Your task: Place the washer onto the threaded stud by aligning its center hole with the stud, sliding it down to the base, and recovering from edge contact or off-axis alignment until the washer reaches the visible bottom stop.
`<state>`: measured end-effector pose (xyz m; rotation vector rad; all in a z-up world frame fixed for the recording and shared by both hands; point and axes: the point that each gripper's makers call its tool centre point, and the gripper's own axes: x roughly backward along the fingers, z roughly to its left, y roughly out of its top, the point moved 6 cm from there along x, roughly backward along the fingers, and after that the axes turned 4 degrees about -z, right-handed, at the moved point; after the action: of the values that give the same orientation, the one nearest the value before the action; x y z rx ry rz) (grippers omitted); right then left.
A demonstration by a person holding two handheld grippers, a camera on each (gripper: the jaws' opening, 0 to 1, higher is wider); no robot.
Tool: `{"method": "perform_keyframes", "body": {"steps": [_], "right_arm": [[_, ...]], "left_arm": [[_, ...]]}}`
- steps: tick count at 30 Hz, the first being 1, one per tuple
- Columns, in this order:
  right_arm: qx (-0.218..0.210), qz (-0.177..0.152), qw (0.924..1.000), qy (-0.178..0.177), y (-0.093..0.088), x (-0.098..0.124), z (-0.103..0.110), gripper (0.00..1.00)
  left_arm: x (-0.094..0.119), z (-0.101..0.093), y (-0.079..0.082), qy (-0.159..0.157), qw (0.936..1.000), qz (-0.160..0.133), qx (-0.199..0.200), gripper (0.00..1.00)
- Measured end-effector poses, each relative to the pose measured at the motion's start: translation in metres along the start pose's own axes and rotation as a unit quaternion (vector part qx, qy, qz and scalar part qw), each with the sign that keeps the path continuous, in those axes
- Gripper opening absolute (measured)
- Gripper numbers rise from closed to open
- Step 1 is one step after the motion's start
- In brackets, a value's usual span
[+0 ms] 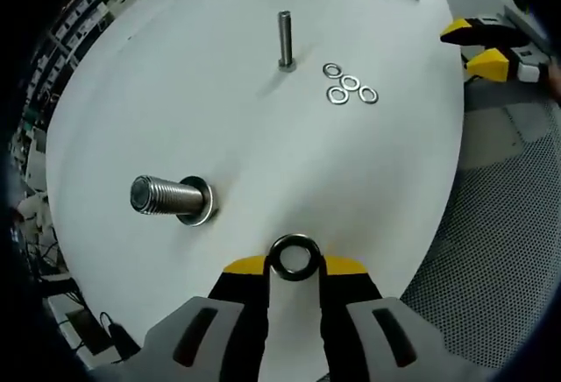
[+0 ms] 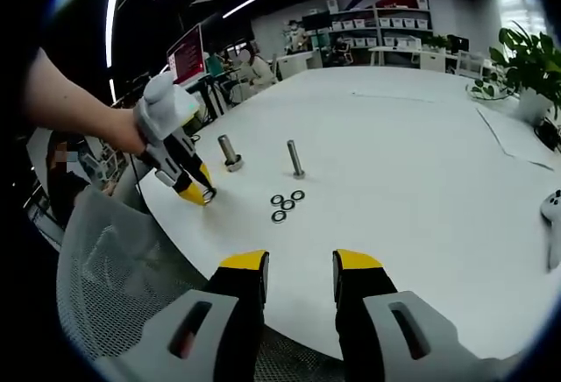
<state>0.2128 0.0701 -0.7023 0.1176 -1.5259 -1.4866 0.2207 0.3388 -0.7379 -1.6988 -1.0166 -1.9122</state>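
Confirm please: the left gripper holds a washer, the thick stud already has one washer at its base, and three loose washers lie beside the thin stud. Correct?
Not quite: four loose washers lie beside the thin stud, as the left gripper view shows. The left gripper does hold a washer, and the thick stud has one at its base.

A shiny metal washer (image 1: 293, 257), a ridged steel stud (image 1: 166, 196) (dull grey) on a matt white table (image 1: 263, 145).
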Motion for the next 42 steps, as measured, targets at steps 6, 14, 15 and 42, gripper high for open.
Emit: {"method": "perform_keyframes", "body": {"steps": [6,14,15,42], "right_arm": [[0.0,0.001,1.0,0.0,0.0,0.0,0.0,0.32],[0.0,0.003,1.0,0.0,-0.001,0.0,0.0,0.32],[-0.001,0.003,1.0,-0.001,-0.001,0.0,0.0,0.32],[0.0,0.003,1.0,0.003,-0.001,-0.001,0.001,0.32]], "left_arm": [[0.0,0.0,0.001,-0.001,1.0,0.0,-0.004,0.18],[0.0,0.001,0.0,-0.003,1.0,-0.002,-0.008,0.18],[0.0,0.001,0.0,-0.003,1.0,-0.002,-0.007,0.18],[0.045,0.024,0.031,0.021,0.9979,-0.053,-0.032,0.18]]}}
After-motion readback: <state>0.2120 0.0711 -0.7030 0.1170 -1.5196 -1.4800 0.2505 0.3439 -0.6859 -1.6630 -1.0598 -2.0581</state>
